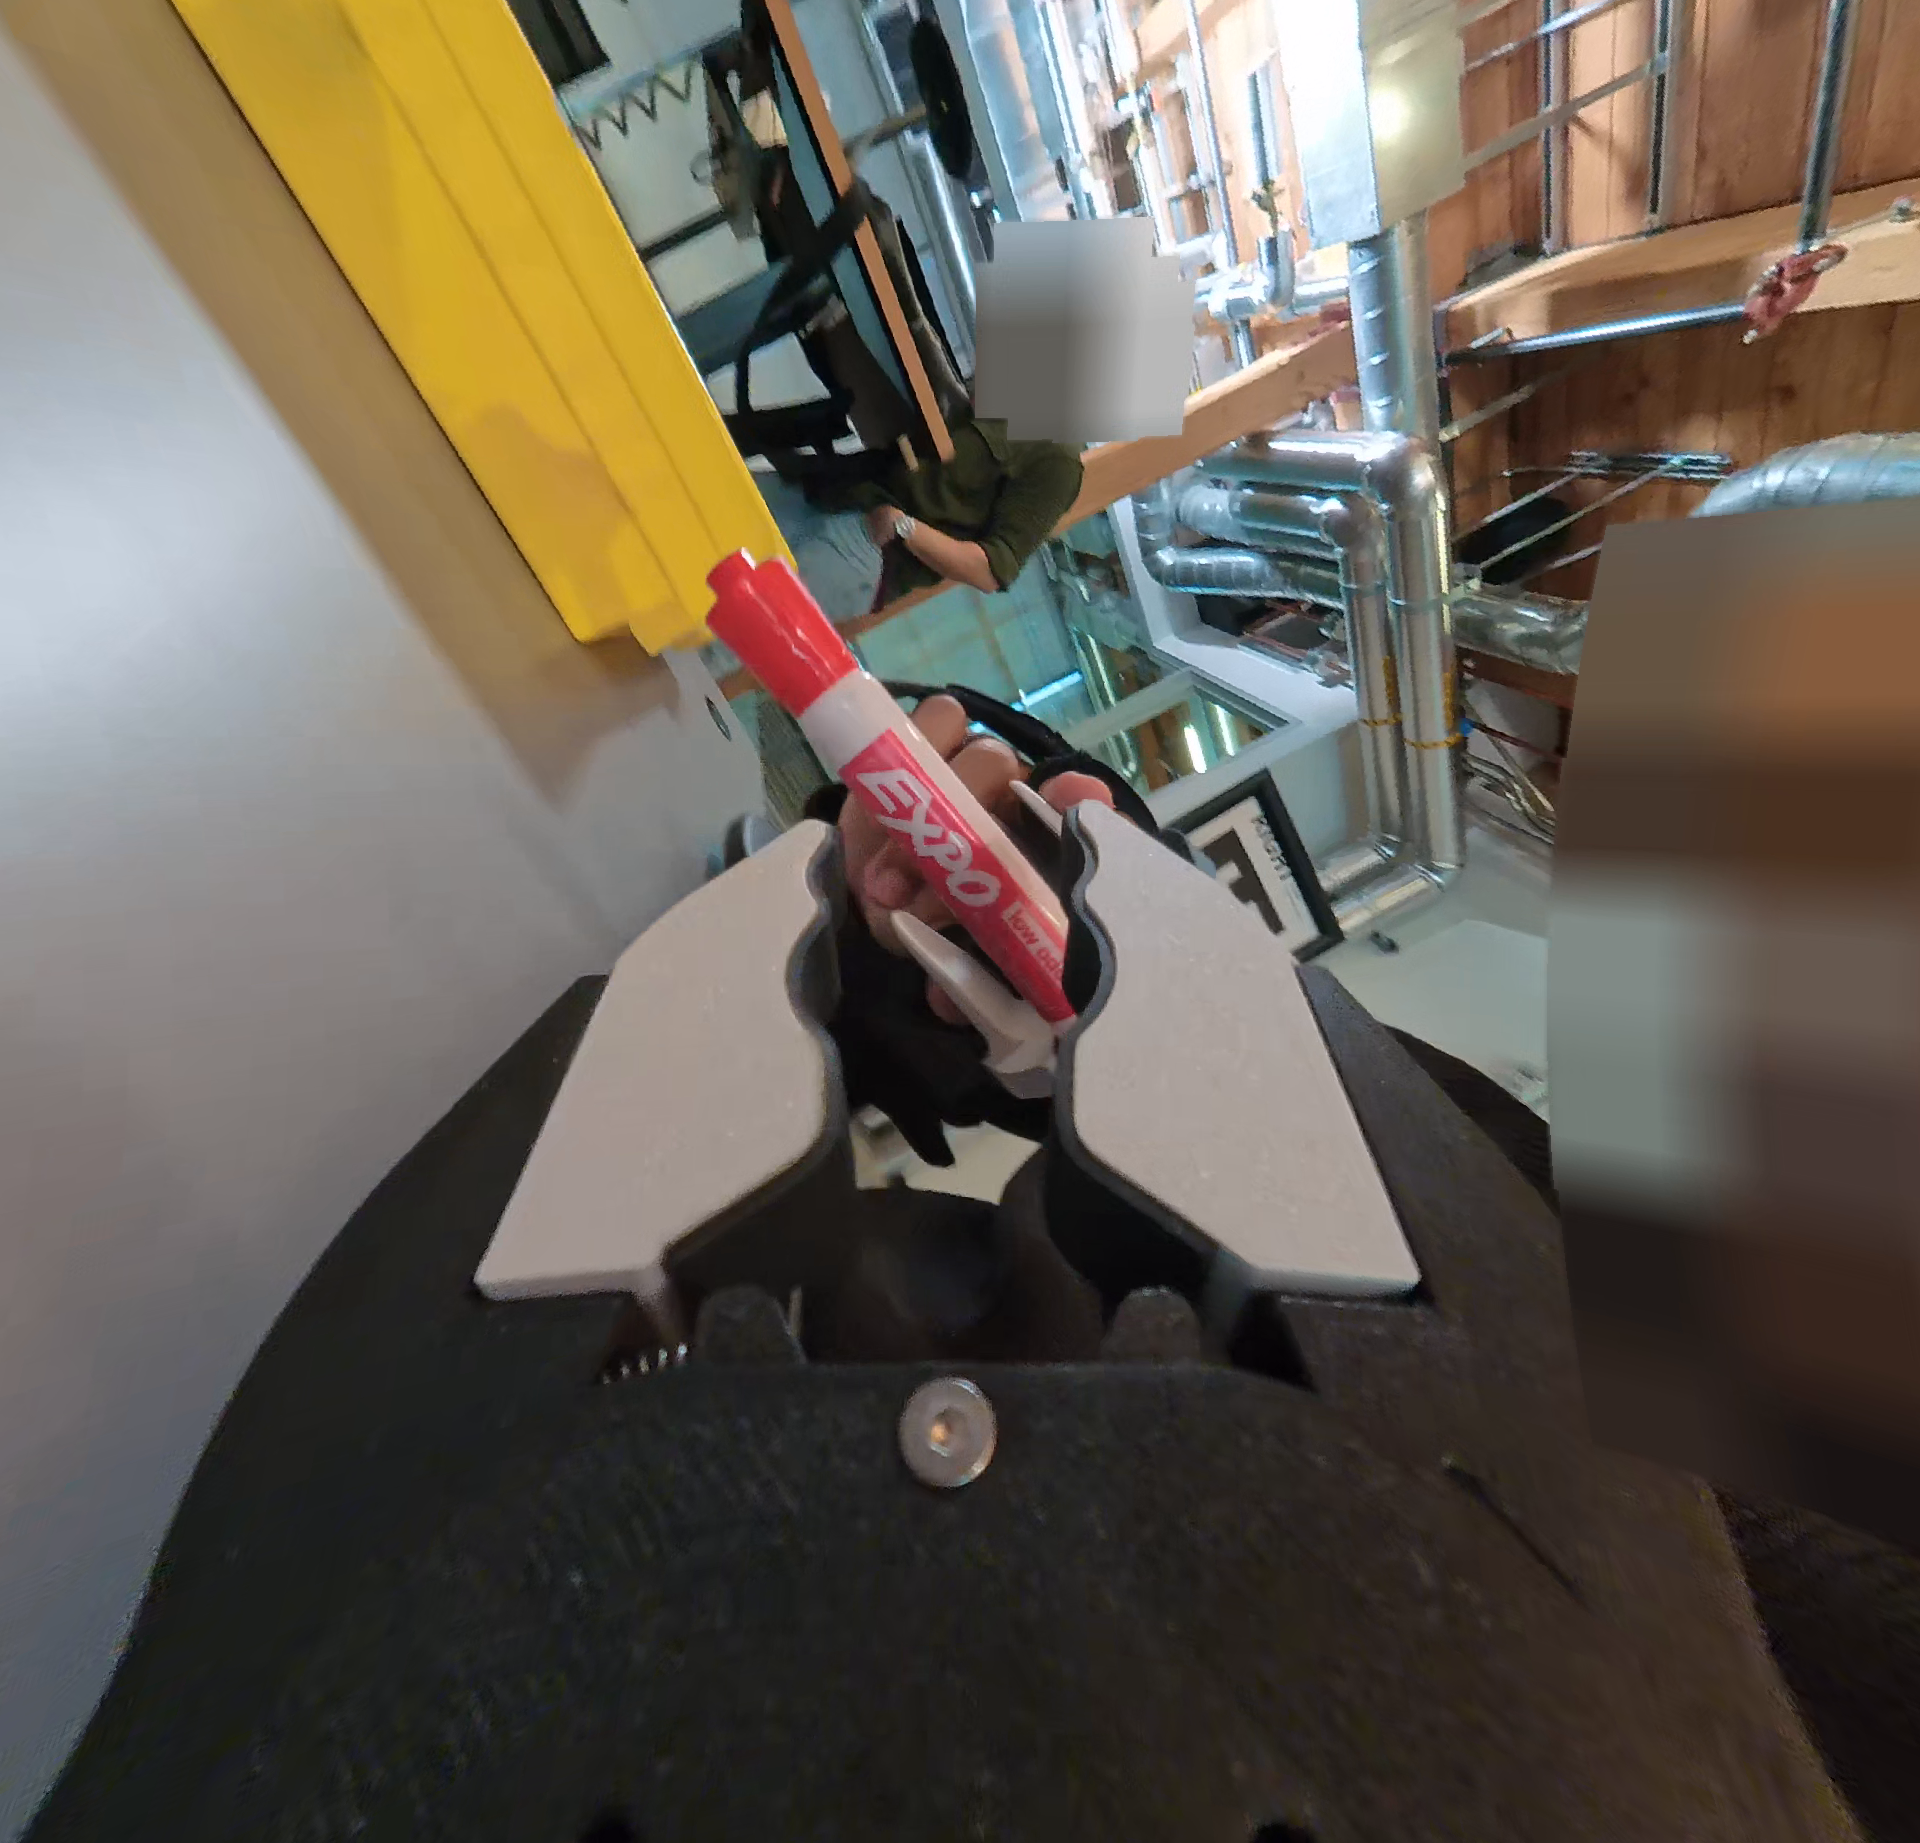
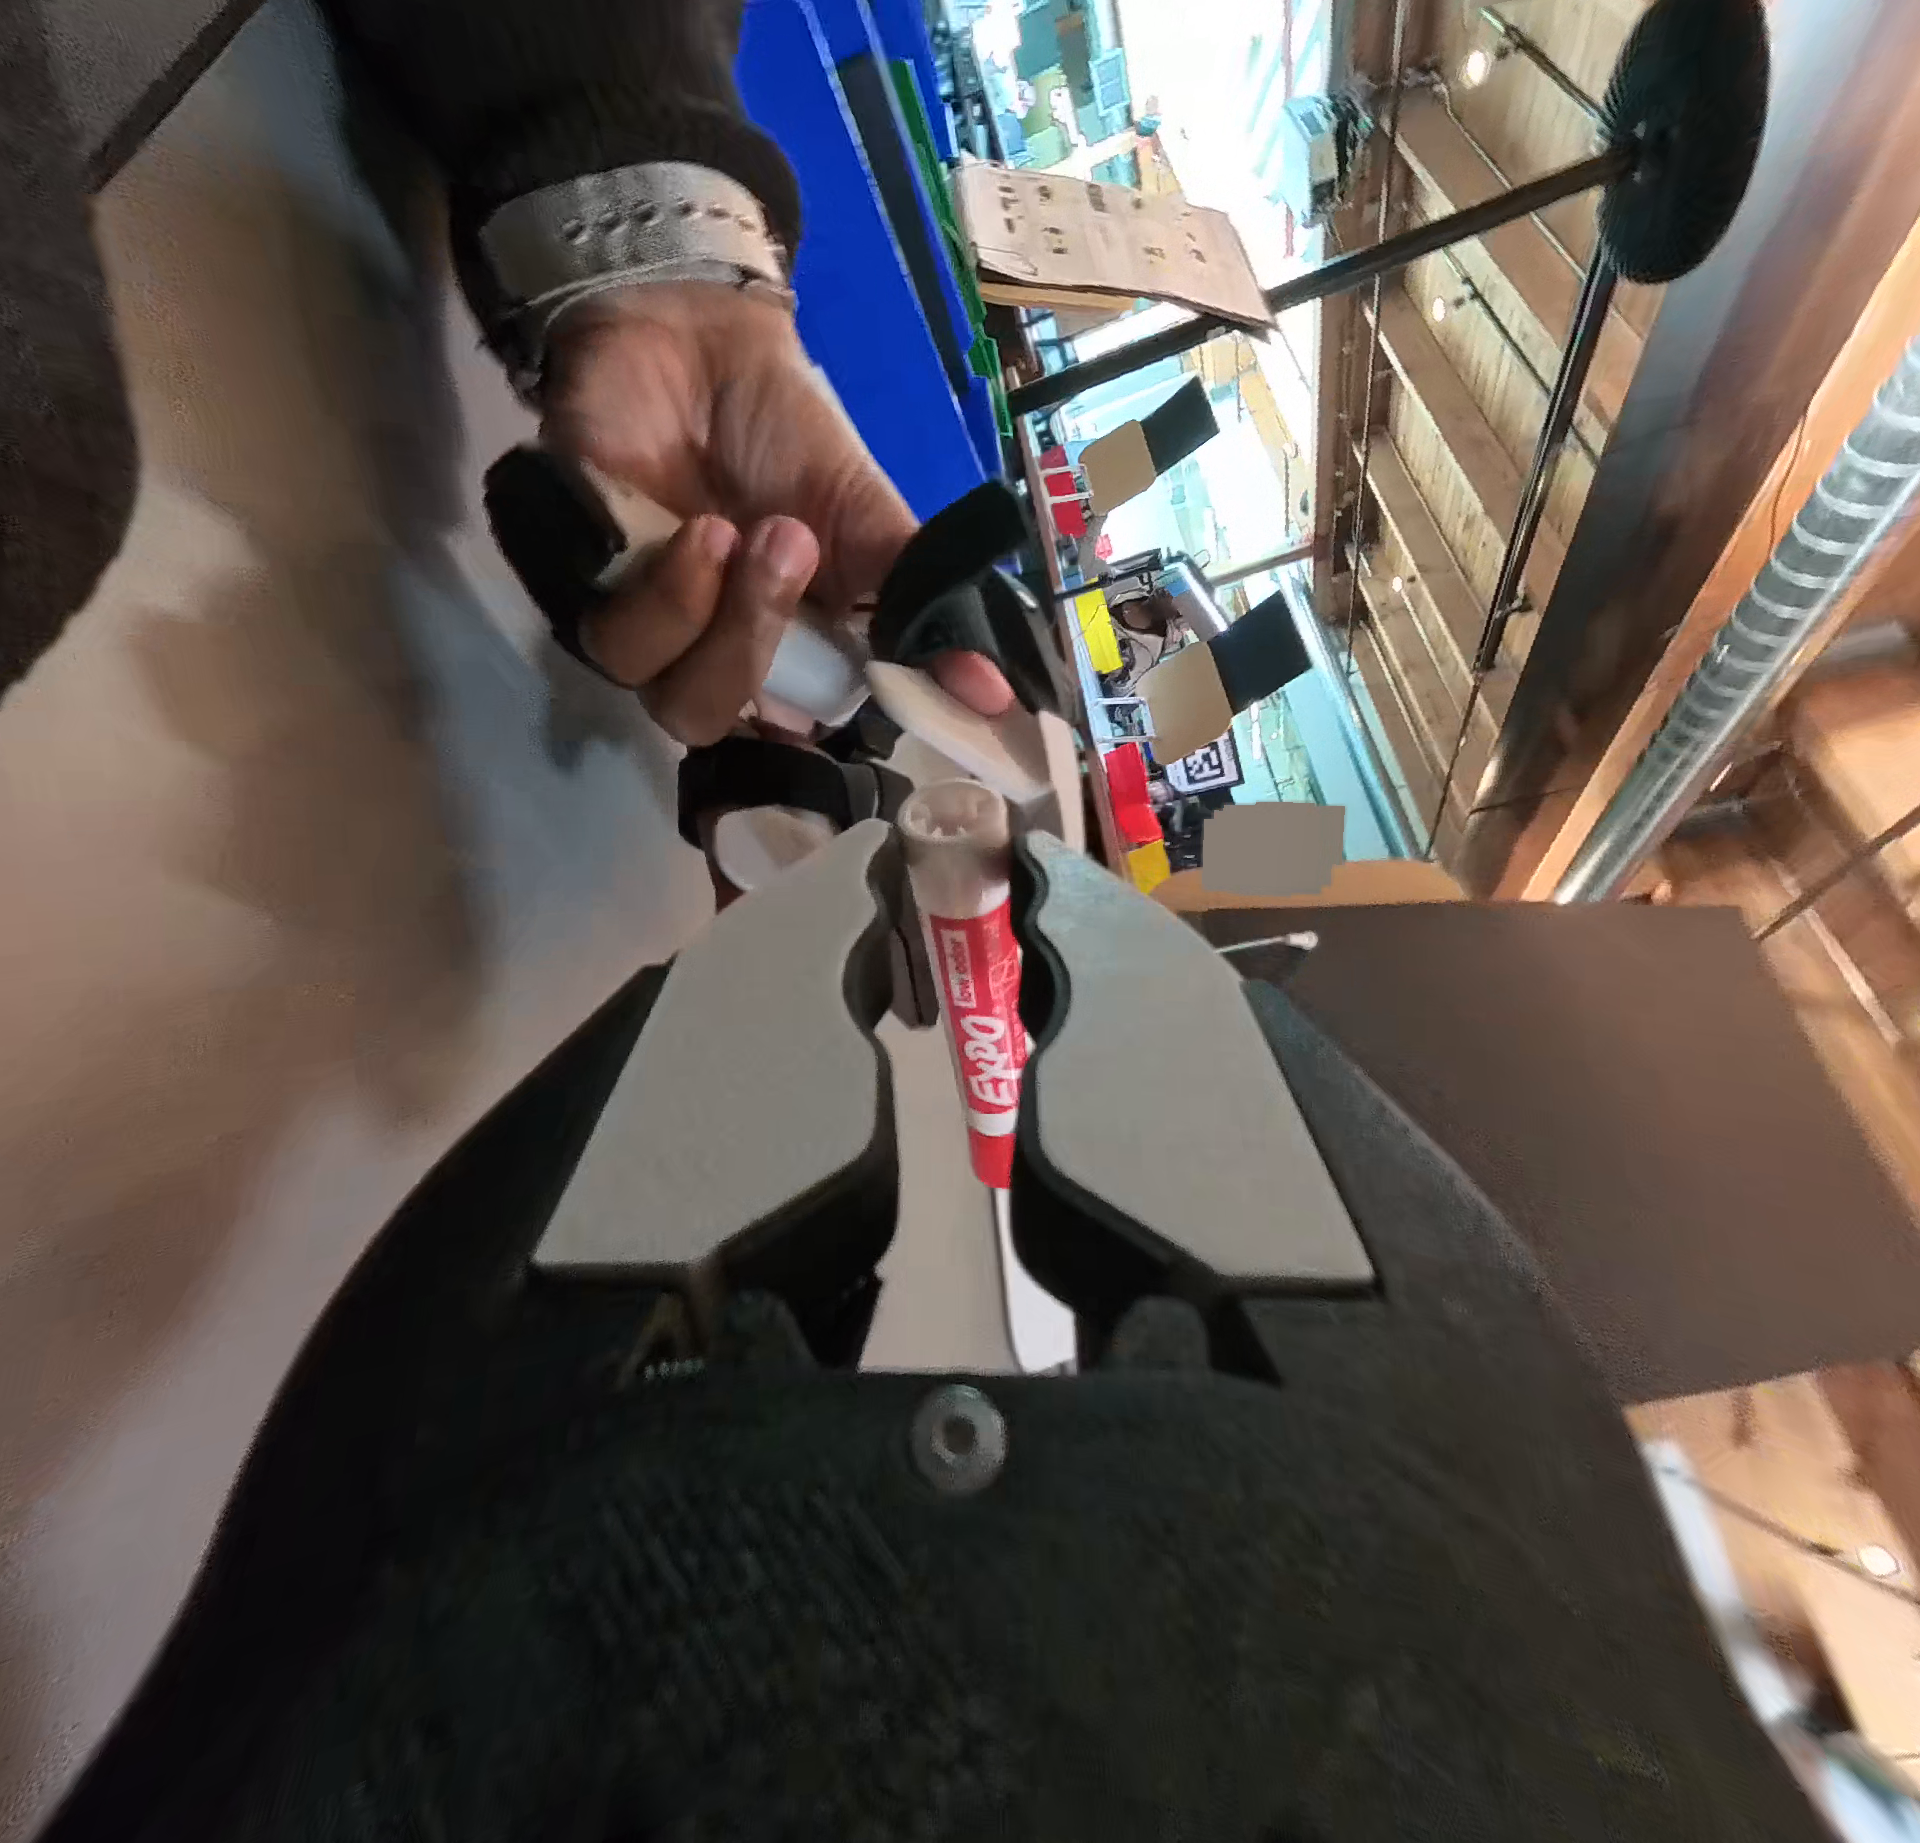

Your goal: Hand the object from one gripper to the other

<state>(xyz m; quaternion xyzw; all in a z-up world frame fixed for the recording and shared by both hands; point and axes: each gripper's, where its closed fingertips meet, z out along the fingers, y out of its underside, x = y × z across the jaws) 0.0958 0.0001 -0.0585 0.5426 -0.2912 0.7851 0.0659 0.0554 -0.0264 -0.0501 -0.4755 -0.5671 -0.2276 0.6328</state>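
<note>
A red-and-white marker (image 1: 914,827) with a red cap (image 1: 774,640) stands tilted between the two grippers, which face each other in mid-air. My right gripper (image 2: 956,848) is shut on the marker's barrel (image 2: 982,1024), with the white butt end (image 2: 951,822) sticking out past its tips. Its white fingertips (image 1: 920,946) show in the left wrist view on both sides of the barrel. My left gripper (image 1: 951,837) is open, its jaws wide apart, with the marker's lower end close to its right finger. In the right wrist view the left gripper (image 2: 862,785) and the hand (image 2: 707,463) holding it sit just beyond the marker.
A yellow frame (image 1: 468,287) on a pale wall runs along the left. A seated person in green (image 1: 977,515) and silver pipes (image 1: 1382,650) are far behind. A blue panel (image 2: 852,235), cardboard (image 2: 1101,235) and a dark surface (image 2: 1558,1118) lie beyond the right gripper. Some 5 cm of space lies between my two pairs of fingers. The blue panel (image 2: 852,235) is about 30 cm from both grippers' fingertips.
</note>
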